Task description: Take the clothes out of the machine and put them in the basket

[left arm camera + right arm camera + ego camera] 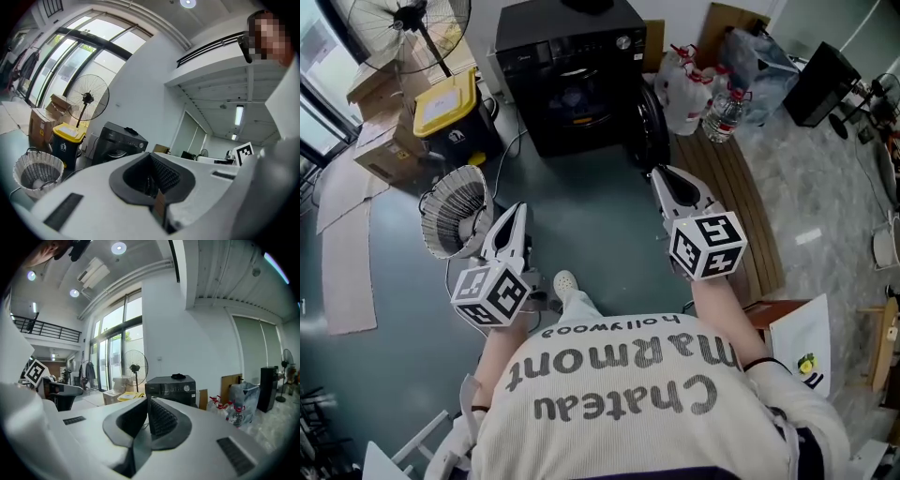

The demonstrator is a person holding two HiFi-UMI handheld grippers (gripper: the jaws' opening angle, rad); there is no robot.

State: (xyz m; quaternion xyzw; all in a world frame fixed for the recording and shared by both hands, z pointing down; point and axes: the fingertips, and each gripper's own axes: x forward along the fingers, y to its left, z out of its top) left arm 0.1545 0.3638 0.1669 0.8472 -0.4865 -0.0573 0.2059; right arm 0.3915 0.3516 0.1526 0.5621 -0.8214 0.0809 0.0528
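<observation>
Black and boxy, the washing machine (572, 75) stands at the far side of a grey-green floor, with its round door (649, 127) swung open to the right. The drum opening (578, 98) is dim. Something pale shows inside it, but whether it is clothes cannot be told.

A white wire basket (455, 211) stands on the floor to the left of the machine and well apart from it. Behind the basket is a dark bin with a yellow lid (448, 101), with cardboard boxes (380, 141) and a standing fan (408, 28) beside it. To the right of the machine are tied plastic bags (682, 89) and a clear plastic bottle (724, 114), at the head of a strip of wooden boards (736, 202).

A person in a cream printed sweater (628, 403) faces the machine from a distance, holding both grippers out roughly level. The left gripper (517, 211) points toward the floor just beside the basket. Its jaws are pressed together with nothing between them. The right gripper (661, 176) points toward the open door without reaching it. Its ribbed pads (161, 416) also meet, and it carries nothing.

In the right gripper view, a small dark object (178, 376) lies on top of the machine.
</observation>
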